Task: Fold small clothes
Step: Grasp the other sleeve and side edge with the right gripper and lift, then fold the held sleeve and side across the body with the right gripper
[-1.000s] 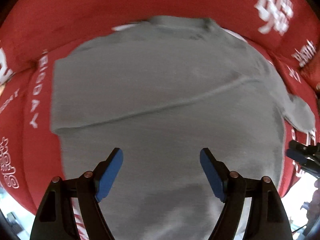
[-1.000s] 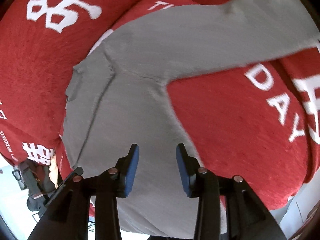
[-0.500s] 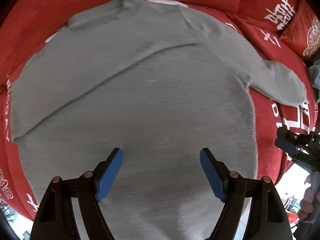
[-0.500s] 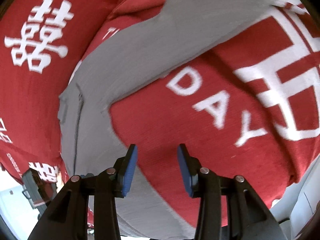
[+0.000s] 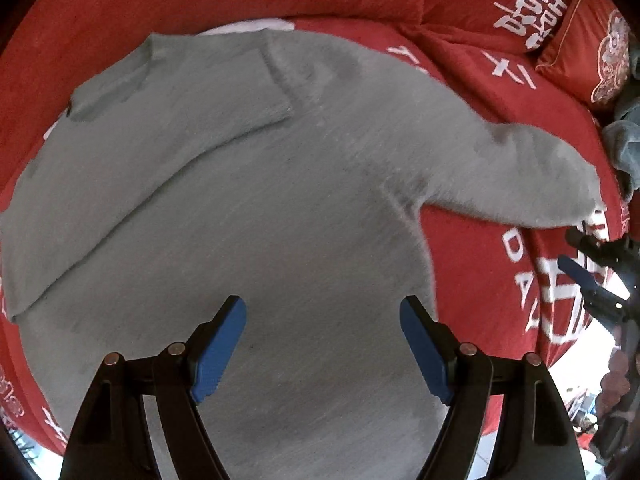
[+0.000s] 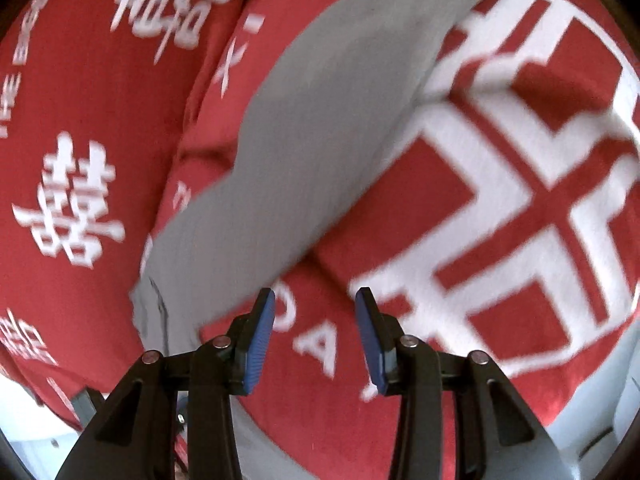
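Note:
A grey long-sleeved sweater (image 5: 248,208) lies flat on a red bed cover. Its left sleeve is folded across the chest; its right sleeve (image 5: 532,176) stretches out to the right. My left gripper (image 5: 322,340) is open and empty, hovering over the sweater's lower body. My right gripper (image 6: 316,336) is open and empty, above the red cover just right of the outstretched sleeve (image 6: 320,120). The right gripper also shows at the right edge of the left wrist view (image 5: 588,276).
The red bed cover (image 6: 520,208) carries large white lettering and symbols. Red pillows (image 5: 584,32) stand at the back right. A grey-blue cloth (image 5: 624,144) lies at the far right. The bed's edge and floor (image 6: 592,432) show at the lower right.
Both grippers have shifted right along the sweater. The right gripper moved off the sweater's body to above the red cover beside the outstretched sleeve. Both stayed open.

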`<state>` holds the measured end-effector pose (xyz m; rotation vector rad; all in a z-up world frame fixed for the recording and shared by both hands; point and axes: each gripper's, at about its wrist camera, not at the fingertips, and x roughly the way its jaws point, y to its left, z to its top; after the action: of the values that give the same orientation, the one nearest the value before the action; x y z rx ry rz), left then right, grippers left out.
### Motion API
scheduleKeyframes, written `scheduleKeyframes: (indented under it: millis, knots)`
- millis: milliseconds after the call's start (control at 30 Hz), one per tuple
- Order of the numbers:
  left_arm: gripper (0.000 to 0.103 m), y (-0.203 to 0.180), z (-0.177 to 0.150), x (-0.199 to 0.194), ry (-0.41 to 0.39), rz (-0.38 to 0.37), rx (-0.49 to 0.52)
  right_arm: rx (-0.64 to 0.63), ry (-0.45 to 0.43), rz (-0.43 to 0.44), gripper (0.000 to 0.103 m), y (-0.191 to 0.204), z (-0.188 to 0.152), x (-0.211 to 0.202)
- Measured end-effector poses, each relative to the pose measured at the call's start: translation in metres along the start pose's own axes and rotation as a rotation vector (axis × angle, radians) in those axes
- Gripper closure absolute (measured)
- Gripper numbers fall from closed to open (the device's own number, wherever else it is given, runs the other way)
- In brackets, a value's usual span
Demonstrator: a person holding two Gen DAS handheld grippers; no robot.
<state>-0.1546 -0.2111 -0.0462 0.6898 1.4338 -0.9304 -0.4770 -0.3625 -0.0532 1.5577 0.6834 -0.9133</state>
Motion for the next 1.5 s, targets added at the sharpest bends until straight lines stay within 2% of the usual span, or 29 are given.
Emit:
scheduleKeyframes:
  millis: [167,267,500,533,567,600,700,800,833,900,967,1033,1133,1267,1500]
  knots:
    - [0.023,-0.012,0.013,0.005,-0.019,-0.003,-0.006,0.067,-0.064,0.047,0.058,-0.017,0.036,0.006]
    - [0.023,-0.014,0.017,0.002,-0.04,-0.003,-0.012,0.094,-0.088,0.119,0.058,-0.019,0.051,0.011]
    - [0.023,-0.035,0.054,-0.002,-0.148,0.028,-0.022,0.08,-0.115,0.217,0.056,-0.004,0.073,0.025]
    - [0.023,-0.036,0.058,-0.003,-0.167,0.037,-0.02,0.089,-0.109,0.227,0.061,-0.004,0.076,0.027]
    - [0.023,-0.039,0.062,-0.003,-0.188,0.048,-0.019,0.099,-0.099,0.252,0.082,-0.005,0.077,0.027]
    - [0.023,-0.04,0.066,-0.003,-0.207,0.061,-0.017,0.108,-0.085,0.282,0.093,-0.004,0.079,0.028]
    - [0.023,-0.049,0.074,0.007,-0.226,0.077,-0.008,0.113,-0.069,0.336,0.095,0.0,0.08,0.027]
    - [0.023,-0.057,0.076,0.025,-0.203,0.093,0.008,0.13,-0.061,0.42,0.095,0.005,0.08,0.021]
    - [0.023,-0.058,0.074,0.032,-0.188,0.096,0.016,0.125,-0.058,0.443,0.095,0.01,0.08,0.019]
    - [0.022,-0.062,0.07,0.035,-0.211,0.119,0.057,0.099,-0.051,0.471,0.095,0.021,0.08,0.014]
    - [0.022,-0.062,0.07,0.033,-0.206,0.111,0.08,0.066,-0.042,0.5,0.095,0.034,0.079,0.011]
    - [0.022,-0.052,0.07,0.023,-0.207,0.07,0.052,0.019,-0.027,0.534,0.095,0.055,0.076,0.009]
    - [0.022,-0.028,0.067,-0.002,-0.278,0.033,-0.008,-0.023,-0.011,0.571,0.095,0.083,0.069,0.01]
    - [0.022,0.013,0.063,-0.027,-0.321,0.065,-0.043,-0.096,0.022,0.619,0.095,0.127,0.056,0.018]
    - [0.022,0.101,0.043,-0.042,-0.306,0.113,-0.172,-0.273,0.111,0.653,0.095,0.215,0.012,0.046]
